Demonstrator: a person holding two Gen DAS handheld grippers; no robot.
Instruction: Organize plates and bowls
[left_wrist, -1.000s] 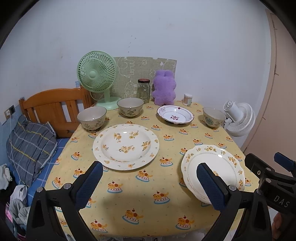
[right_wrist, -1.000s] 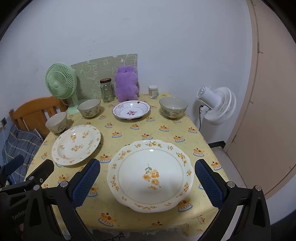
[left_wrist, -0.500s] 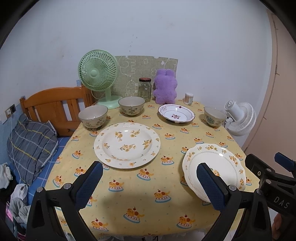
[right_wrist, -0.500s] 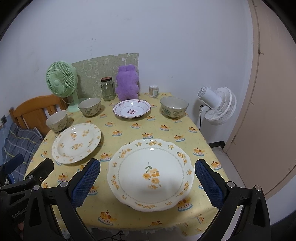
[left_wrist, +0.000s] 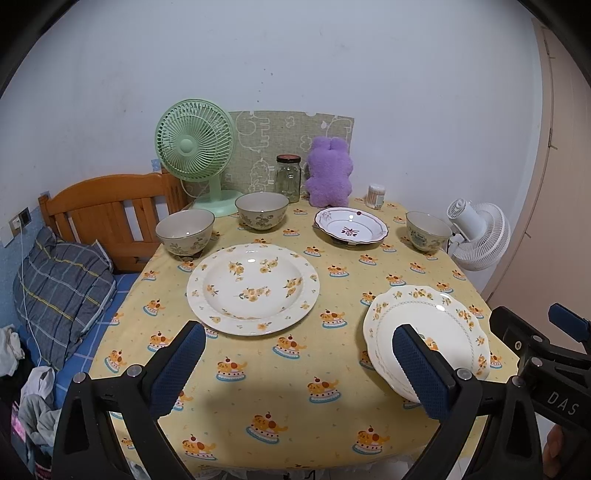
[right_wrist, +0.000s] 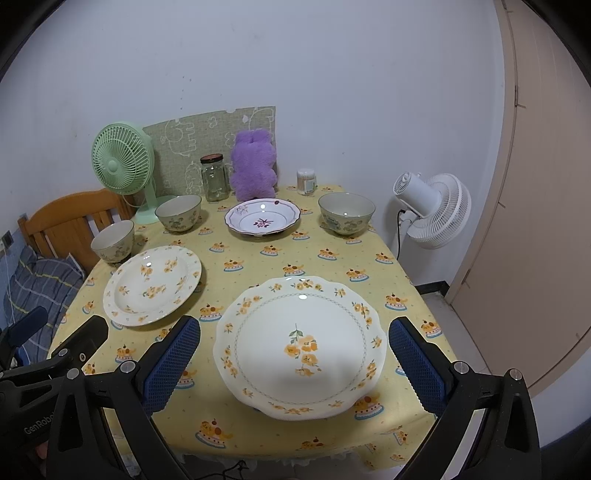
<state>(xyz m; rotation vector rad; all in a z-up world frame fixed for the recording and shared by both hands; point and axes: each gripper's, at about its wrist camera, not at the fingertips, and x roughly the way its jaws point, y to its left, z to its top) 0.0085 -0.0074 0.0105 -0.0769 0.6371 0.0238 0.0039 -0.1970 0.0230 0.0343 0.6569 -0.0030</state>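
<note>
On the yellow tablecloth (left_wrist: 258, 369) lie a round flowered plate (left_wrist: 253, 286) (right_wrist: 152, 284), a scalloped flowered plate (left_wrist: 428, 332) (right_wrist: 301, 345) and a small purple-rimmed plate (left_wrist: 351, 229) (right_wrist: 262, 220). Three bowls stand upright: one at the left edge (left_wrist: 184, 230) (right_wrist: 112, 242), one at the back (left_wrist: 261, 210) (right_wrist: 178, 213), one at the right (left_wrist: 428, 230) (right_wrist: 346, 214). My left gripper (left_wrist: 297, 354) hangs open above the table's front, short of the round plate. My right gripper (right_wrist: 295, 343) is open, its jaws straddling the scalloped plate from above without touching it.
A green fan (left_wrist: 194, 147), glass jar (left_wrist: 288, 177), purple plush toy (left_wrist: 328, 173) and small swab container (left_wrist: 375, 195) line the back against the wall. A white fan (right_wrist: 432, 210) stands off the right edge, a wooden bed frame (left_wrist: 107, 214) and pillow (left_wrist: 62, 288) to the left.
Both views have shifted only slightly; the table sits a touch higher in the left view. No dish has moved, and both grippers stay open and empty.
</note>
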